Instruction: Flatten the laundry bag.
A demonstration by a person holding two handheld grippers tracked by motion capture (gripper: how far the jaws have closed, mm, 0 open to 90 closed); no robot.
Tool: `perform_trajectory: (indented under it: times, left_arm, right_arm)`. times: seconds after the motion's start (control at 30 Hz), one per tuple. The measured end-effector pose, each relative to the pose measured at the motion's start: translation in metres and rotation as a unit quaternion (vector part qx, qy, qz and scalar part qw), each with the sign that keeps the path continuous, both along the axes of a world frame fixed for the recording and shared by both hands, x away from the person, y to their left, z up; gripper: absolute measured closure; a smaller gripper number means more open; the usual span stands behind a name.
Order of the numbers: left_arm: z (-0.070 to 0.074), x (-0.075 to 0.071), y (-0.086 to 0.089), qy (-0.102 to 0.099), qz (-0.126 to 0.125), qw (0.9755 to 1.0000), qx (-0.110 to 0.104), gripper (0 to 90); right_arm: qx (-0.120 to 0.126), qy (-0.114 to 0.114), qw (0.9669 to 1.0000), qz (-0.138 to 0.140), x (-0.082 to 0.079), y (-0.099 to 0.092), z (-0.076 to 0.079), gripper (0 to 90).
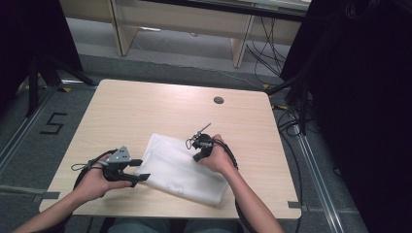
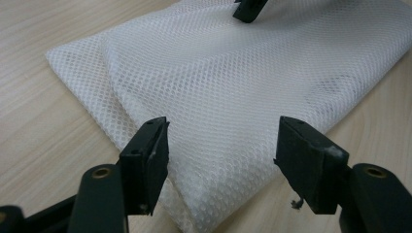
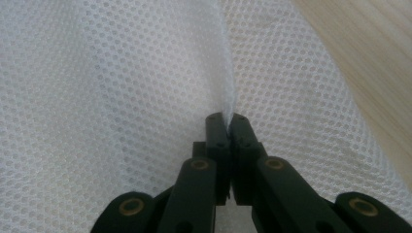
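Note:
A white mesh bag lies flat on the wooden table, near its front edge. My right gripper rests on the bag's upper right part. In the right gripper view its jaws are shut on a pinched ridge of the mesh bag, and the gripper points down at it. My left gripper is at the bag's left edge, held level. In the left gripper view its jaws stand open just above the near corner of the mesh bag, not pressing on it. The right gripper's tip touches the bag farther off.
A small round dark cap sits in the tabletop at the back right. Black stands and cables crowd the floor to the right. A floor mark reading 5 lies to the left.

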State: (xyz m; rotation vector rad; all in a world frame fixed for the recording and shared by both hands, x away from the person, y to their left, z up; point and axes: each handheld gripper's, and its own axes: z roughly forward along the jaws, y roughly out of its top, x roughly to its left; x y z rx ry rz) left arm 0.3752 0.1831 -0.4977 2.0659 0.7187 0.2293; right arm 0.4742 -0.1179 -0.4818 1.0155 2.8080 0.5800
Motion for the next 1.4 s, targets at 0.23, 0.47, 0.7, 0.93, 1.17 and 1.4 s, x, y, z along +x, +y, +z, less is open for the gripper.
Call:
perform_trajectory:
  times: [0.23, 0.47, 0.7, 0.93, 1.17, 1.4]
  left_arm:
    - [0.0, 0.001, 0.001, -0.005, 0.003, 1.0, -0.006, 36.3]
    - [0.002, 0.002, 0.003, -0.004, 0.003, 1.0, -0.004, 36.2]
    - [0.009, 0.003, 0.012, -0.008, 0.028, 0.9994, -0.018, 36.3]
    - [0.018, 0.007, 0.029, -0.03, 0.071, 0.996, -0.045, 36.5]
    - [0.02, 0.01, 0.042, -0.032, 0.115, 0.9916, -0.05, 37.5]
    - [0.018, 0.013, 0.052, -0.032, 0.161, 0.986, -0.029, 38.4]
  right_arm:
    - [0.003, -0.03, 0.9995, -0.013, 0.008, 0.004, 0.003, 90.0]
    - [0.024, -0.087, 0.9955, -0.029, 0.023, 0.004, 0.027, 90.0]
    - [0.042, -0.11, 0.9926, -0.029, 0.013, -0.003, 0.052, 89.9]
    - [0.086, -0.124, 0.9886, -0.007, -0.027, -0.007, 0.076, 89.8]
    - [0.082, -0.133, 0.9873, 0.03, -0.067, -0.002, 0.088, 89.9]
    - [0.092, -0.113, 0.9876, 0.058, -0.097, -0.001, 0.084, 89.7]
